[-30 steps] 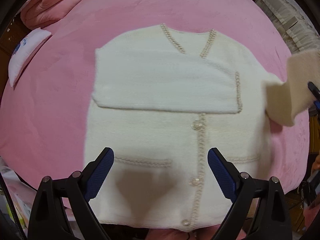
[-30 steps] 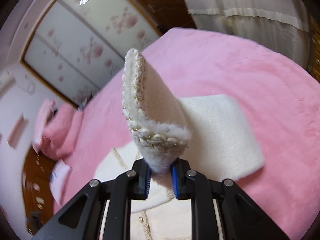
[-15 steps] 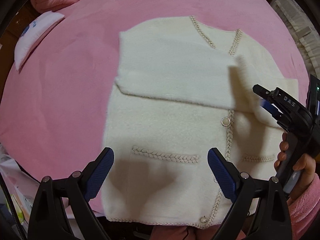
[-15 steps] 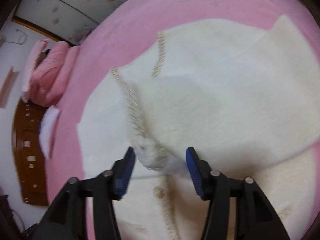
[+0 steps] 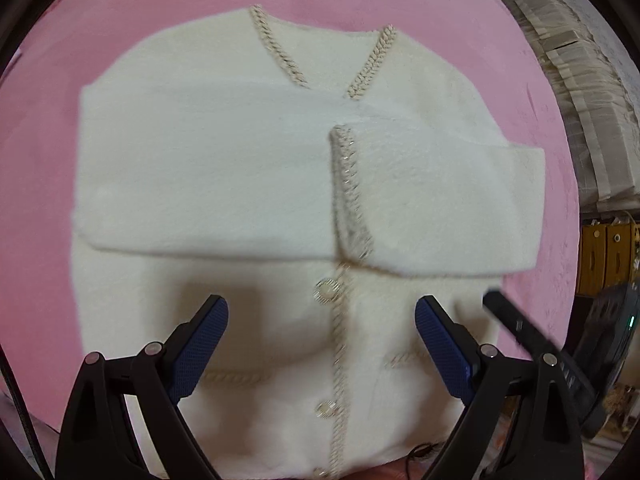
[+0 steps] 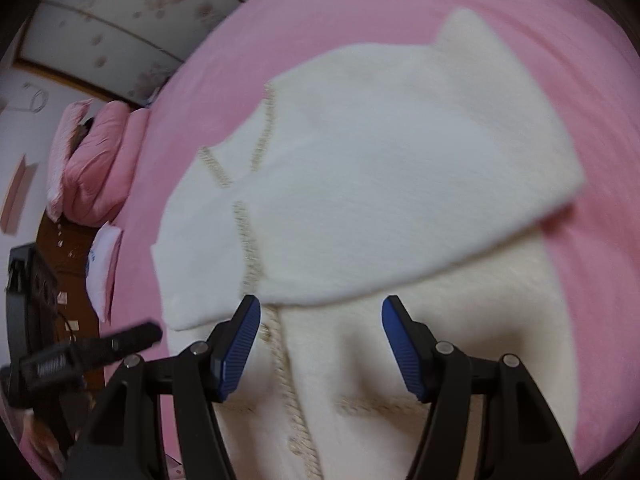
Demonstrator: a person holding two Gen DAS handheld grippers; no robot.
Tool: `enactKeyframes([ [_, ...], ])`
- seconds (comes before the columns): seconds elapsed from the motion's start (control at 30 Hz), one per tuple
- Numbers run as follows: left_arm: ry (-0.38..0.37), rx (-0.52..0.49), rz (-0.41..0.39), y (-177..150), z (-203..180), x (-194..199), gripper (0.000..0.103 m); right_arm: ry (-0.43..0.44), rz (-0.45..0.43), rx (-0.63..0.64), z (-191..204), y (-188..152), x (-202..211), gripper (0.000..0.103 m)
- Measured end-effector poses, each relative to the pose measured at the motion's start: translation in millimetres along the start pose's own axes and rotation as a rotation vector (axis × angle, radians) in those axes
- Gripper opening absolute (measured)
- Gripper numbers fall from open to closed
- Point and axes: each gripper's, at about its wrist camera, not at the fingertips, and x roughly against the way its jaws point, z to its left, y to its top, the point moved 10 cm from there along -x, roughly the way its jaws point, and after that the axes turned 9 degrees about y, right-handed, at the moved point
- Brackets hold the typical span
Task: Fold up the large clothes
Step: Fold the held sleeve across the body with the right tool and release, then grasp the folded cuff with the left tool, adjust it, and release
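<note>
A cream cardigan (image 5: 256,312) with braided trim and pearl buttons lies flat on the pink bed (image 5: 48,200). Both sleeves are folded across its chest. The left sleeve (image 5: 200,184) lies underneath, and the right sleeve (image 5: 440,208) rests on top with its braided cuff (image 5: 348,184) near the middle. My left gripper (image 5: 322,306) hangs open over the button row with nothing in it. My right gripper (image 6: 320,308) is above the cardigan (image 6: 440,340) just below the folded sleeve (image 6: 400,200). Its jaws are opening and nothing is between them.
Pink bedding (image 6: 92,160) and a small white pillow (image 6: 104,268) lie at the head of the bed. Floral wardrobe doors (image 6: 120,20) stand behind it. Pale curtains (image 5: 580,100) and a wooden cabinet (image 5: 600,260) are to the right of the bed.
My right gripper brought the sleeve down over the chest, opened and let go of its cuff. Both grippers sank closer to the cardigan.
</note>
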Motion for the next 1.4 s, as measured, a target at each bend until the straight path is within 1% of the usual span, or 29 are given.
enactKeyframes([
  [0.1, -0.015, 0.003, 0.013, 18, -19, -22, 0.093, -0.043, 0.016, -0.064, -29, -2, 9, 0.063],
  [0.2, 0.035, -0.001, 0.042, 32, -29, -50, 0.092, -0.073, 0.026, -0.097, -51, -4, 19, 0.063],
  [0.23, 0.051, -0.002, 0.062, 34, -32, -61, 0.090, -0.088, 0.035, -0.099, -57, -4, 21, 0.063],
  [0.3, 0.070, -0.003, 0.097, 35, -37, -79, 0.081, -0.113, 0.054, -0.094, -66, -5, 25, 0.063],
  [0.33, 0.075, -0.004, 0.119, 33, -41, -88, 0.080, -0.131, 0.064, -0.089, -72, -5, 28, 0.063],
  [0.37, 0.076, -0.004, 0.133, 30, -43, -93, 0.076, -0.146, 0.070, -0.084, -76, -4, 31, 0.063],
  [0.4, 0.086, -0.007, 0.141, 28, -47, -98, 0.075, -0.158, 0.072, -0.082, -81, -3, 34, 0.063],
  [0.43, 0.109, -0.016, 0.136, 26, -49, -102, 0.075, -0.172, 0.070, -0.083, -87, 0, 37, 0.063],
  [0.47, 0.131, -0.033, 0.125, 25, -53, -103, 0.073, -0.181, 0.065, -0.088, -91, 3, 39, 0.063],
  [0.5, 0.129, -0.046, 0.118, 24, -58, -103, 0.062, -0.187, 0.058, -0.095, -95, 6, 42, 0.063],
  [0.57, 0.123, -0.064, 0.115, 22, -69, -102, 0.045, -0.200, 0.045, -0.111, -106, 12, 46, 0.063],
  [0.6, 0.133, -0.077, 0.112, 23, -72, -101, 0.026, -0.210, 0.040, -0.118, -109, 15, 47, 0.063],
  [0.63, 0.116, -0.089, 0.110, 23, -77, -99, 0.016, -0.221, 0.036, -0.125, -114, 18, 48, 0.063],
  [0.67, 0.081, -0.089, 0.109, 24, -83, -95, 0.016, -0.226, 0.036, -0.131, -117, 21, 47, 0.063],
  [0.7, 0.061, -0.090, 0.099, 27, -88, -89, 0.016, -0.233, 0.036, -0.137, -120, 22, 47, 0.063],
  [0.77, 0.014, -0.104, 0.061, 35, -98, -73, 0.015, -0.236, 0.035, -0.142, -124, 25, 47, 0.063],
  [0.87, -0.024, -0.105, -0.046, 53, -109, -34, 0.015, -0.236, 0.023, -0.136, -125, 29, 49, 0.063],
  [0.93, -0.067, -0.081, -0.122, 66, -114, -4, 0.015, -0.233, 0.013, -0.125, -123, 32, 52, 0.063],
  [0.97, -0.081, -0.069, -0.168, 73, -115, 14, 0.015, -0.234, 0.010, -0.121, -122, 34, 53, 0.063],
  [1.0, -0.086, -0.065, -0.193, 76, -116, 24, 0.015, -0.236, 0.006, -0.115, -121, 36, 54, 0.063],
  [1.13, -0.069, -0.055, -0.324, 87, -103, 70, 0.014, -0.229, -0.024, -0.092, -115, 44, 61, 0.063],
  [1.17, -0.059, -0.048, -0.346, 89, -93, 81, 0.014, -0.227, -0.036, -0.081, -112, 46, 62, 0.063],
  [1.23, -0.024, -0.025, -0.382, 88, -69, 89, 0.014, -0.228, -0.057, -0.062, -110, 49, 67, 0.063],
  [1.3, 0.024, 0.006, -0.391, 86, -42, 91, 0.015, -0.226, -0.074, -0.049, -106, 53, 66, 0.063],
  [1.33, 0.048, 0.018, -0.391, 86, -35, 87, 0.015, -0.227, -0.081, -0.045, -106, 54, 67, 0.063],
  [1.37, 0.085, 0.031, -0.387, 84, -20, 79, 0.015, -0.229, -0.085, -0.041, -106, 55, 67, 0.063],
  [1.4, 0.100, 0.037, -0.375, 85, -8, 70, 0.015, -0.232, -0.086, -0.037, -106, 56, 65, 0.063],
])
